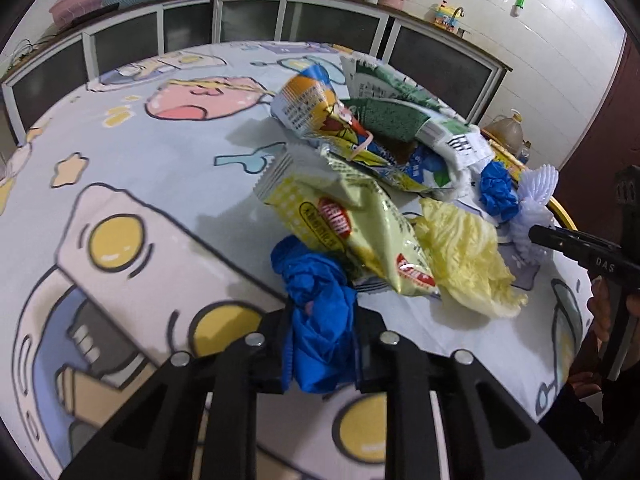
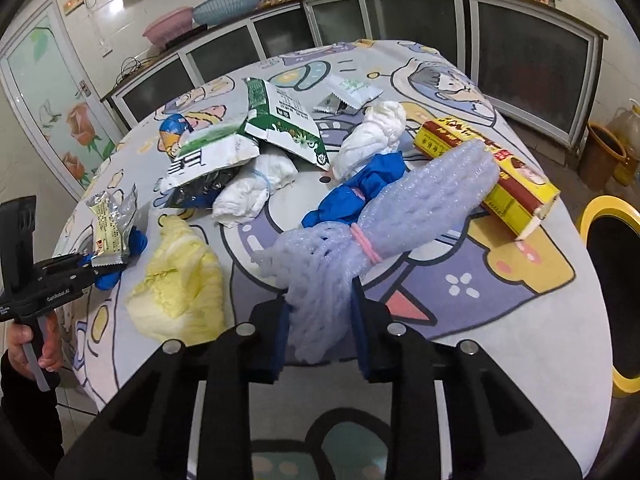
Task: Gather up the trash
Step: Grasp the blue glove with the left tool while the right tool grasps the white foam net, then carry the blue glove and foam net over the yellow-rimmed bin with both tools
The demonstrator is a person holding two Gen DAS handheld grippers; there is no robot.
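Trash lies heaped on a round table with a cartoon cloth (image 1: 140, 152). My left gripper (image 1: 320, 340) is shut on a crumpled blue glove (image 1: 316, 304) at the near edge of the heap; the glove's far end lies under a yellow-green snack wrapper (image 1: 360, 232). In the right wrist view my right gripper (image 2: 320, 328) is shut on the tail of a lilac foam net (image 2: 380, 220) bound with a pink band. The net stretches away across the table toward a yellow and red box (image 2: 504, 176). A pale cabbage leaf (image 2: 180, 284) lies between the two grippers.
Green and white packets (image 2: 280, 120), white tissue bundles (image 2: 256, 188) and a second blue glove (image 2: 360, 188) fill the middle of the table. A yellow-rimmed bin (image 2: 612, 288) stands off the table's right side. Cabinets (image 1: 240, 24) line the far wall. A hand (image 2: 28, 340) grips the left handle.
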